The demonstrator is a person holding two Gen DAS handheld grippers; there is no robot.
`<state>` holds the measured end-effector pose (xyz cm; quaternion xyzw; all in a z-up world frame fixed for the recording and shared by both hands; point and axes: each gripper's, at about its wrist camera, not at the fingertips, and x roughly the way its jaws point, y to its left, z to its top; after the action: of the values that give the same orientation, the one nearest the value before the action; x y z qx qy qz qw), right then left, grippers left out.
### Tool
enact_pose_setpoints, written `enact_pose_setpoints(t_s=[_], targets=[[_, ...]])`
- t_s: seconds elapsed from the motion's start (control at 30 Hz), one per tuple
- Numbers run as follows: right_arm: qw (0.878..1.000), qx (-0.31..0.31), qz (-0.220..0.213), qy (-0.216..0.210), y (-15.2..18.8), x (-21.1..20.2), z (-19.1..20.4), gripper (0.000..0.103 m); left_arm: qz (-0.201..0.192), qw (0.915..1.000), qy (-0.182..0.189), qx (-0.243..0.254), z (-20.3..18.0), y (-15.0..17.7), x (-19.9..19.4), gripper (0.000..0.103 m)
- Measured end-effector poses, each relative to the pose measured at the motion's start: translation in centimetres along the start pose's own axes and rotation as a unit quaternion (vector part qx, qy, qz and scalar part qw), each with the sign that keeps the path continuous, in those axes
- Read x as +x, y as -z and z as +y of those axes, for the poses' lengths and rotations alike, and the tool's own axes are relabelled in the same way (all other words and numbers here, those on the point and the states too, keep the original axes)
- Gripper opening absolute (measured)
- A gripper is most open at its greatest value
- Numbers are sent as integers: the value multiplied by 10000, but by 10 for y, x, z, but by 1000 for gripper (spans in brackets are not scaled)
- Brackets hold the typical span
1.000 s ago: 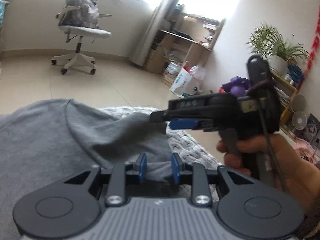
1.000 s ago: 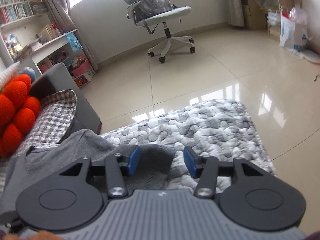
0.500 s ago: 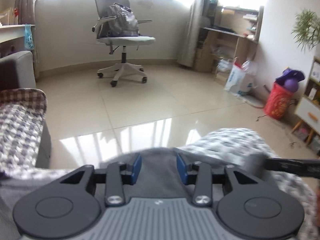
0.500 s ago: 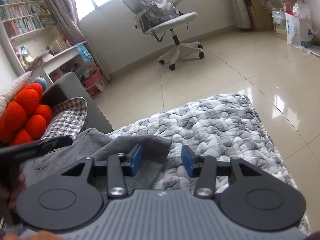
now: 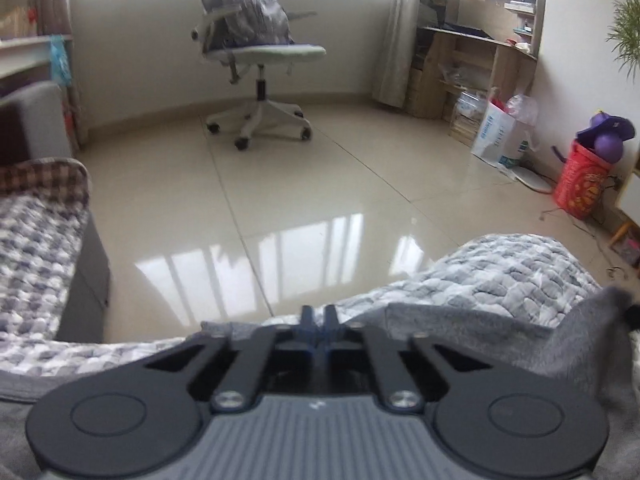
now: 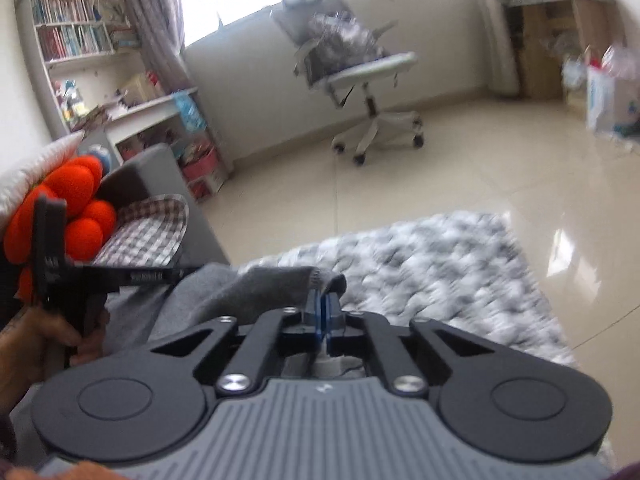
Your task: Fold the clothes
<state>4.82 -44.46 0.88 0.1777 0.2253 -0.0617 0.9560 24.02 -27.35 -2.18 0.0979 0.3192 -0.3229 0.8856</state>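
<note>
Both grippers pinch the grey sweatshirt (image 6: 256, 292).
My left gripper (image 5: 319, 316) and right gripper (image 6: 323, 304) clamp its edge over the quilted blanket (image 6: 432, 264); no writing legible.

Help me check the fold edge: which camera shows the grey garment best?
The right wrist view: the grey garment lies bunched on the quilted blanket, its edge pinched in the shut right gripper. The left wrist view shows only a strip and a raised corner beyond the shut left gripper.
</note>
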Motion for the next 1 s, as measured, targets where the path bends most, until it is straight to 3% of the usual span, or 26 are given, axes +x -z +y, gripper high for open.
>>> enact_pose_setpoints(t_s=[0.07,0.2,0.33,0.4,0.5,0.7,0.8,0.87,1.0], targets=[[9995,-148,-114,274,0,-7,2,2,-57,9998,-165,2,-3,0,-1,2],[9968,-295,366,648,9,17,-1,1,16,9991,-383,185,-11,-1,2,3],[9975,-80,397,574,7,18,-9,1,-94,9977,-557,369,-19,-1,-5,12],[9981,41,383,485,8,16,-14,4,-225,9979,-532,292,-19,-1,-13,22],[9987,236,271,365,3,8,-20,13,-460,9978,-438,214,-22,-2,-28,24],[9997,157,82,-140,-5,-5,-6,14,-730,9970,228,142,-36,-1,-54,18],[9983,-53,189,-551,-5,-2,10,14,-593,9943,802,369,-45,5,-56,10],[9961,-284,371,-747,-3,6,24,14,-399,9907,1165,577,-52,11,-52,9],[9930,-637,698,-702,3,30,36,14,-220,9862,1249,1060,-65,19,-39,8]])
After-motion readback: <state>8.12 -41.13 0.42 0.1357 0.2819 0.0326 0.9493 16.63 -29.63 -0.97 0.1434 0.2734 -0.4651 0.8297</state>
